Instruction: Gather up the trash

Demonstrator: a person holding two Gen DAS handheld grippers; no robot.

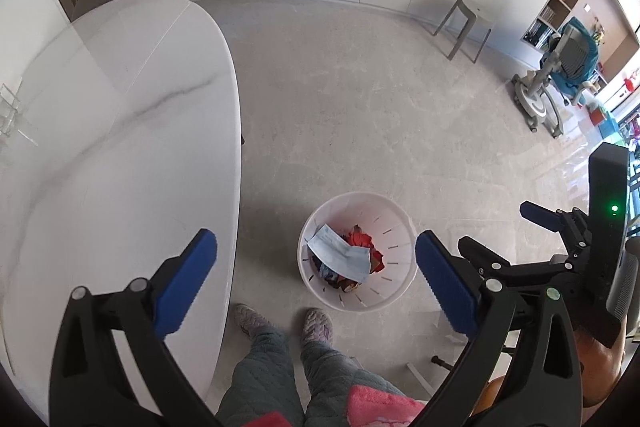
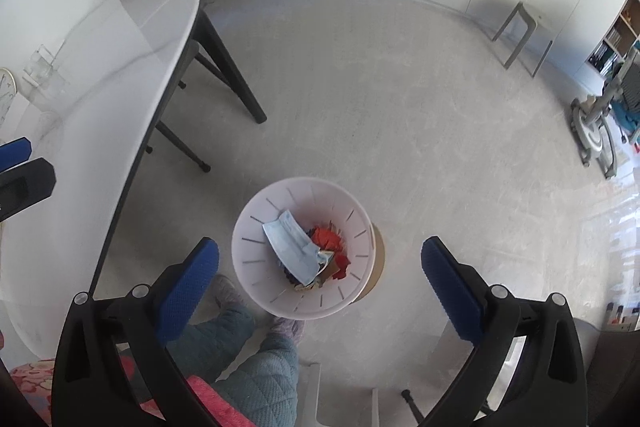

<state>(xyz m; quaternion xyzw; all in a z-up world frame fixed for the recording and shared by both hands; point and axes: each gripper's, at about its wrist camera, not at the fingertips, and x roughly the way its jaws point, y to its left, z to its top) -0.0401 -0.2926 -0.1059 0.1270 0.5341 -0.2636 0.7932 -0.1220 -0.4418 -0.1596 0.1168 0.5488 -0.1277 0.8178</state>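
Note:
A white round bin (image 1: 394, 293) (image 2: 256, 291) stands on the floor below both grippers. Inside it lies a light blue face mask (image 1: 338, 257) (image 2: 292, 247) on top of red and brown scraps (image 1: 366, 241) (image 2: 330, 241). My left gripper (image 1: 316, 281) hangs high above the bin, open, its blue pads wide apart with nothing between them. My right gripper (image 2: 320, 285) is also open and empty over the bin. In the left wrist view the right gripper (image 1: 500, 231) shows at the right edge. The left gripper's blue pad (image 2: 14, 151) peeks in at the left of the right wrist view.
A white marble oval table (image 1: 100, 147) (image 2: 100, 75) on dark legs stands left of the bin. The person's legs and slippers (image 1: 280, 323) are beside the bin. A grey stool (image 1: 466, 27) (image 2: 520, 35), drawer cabinets along the far wall and a wheeled chair (image 1: 560, 75) stand further off.

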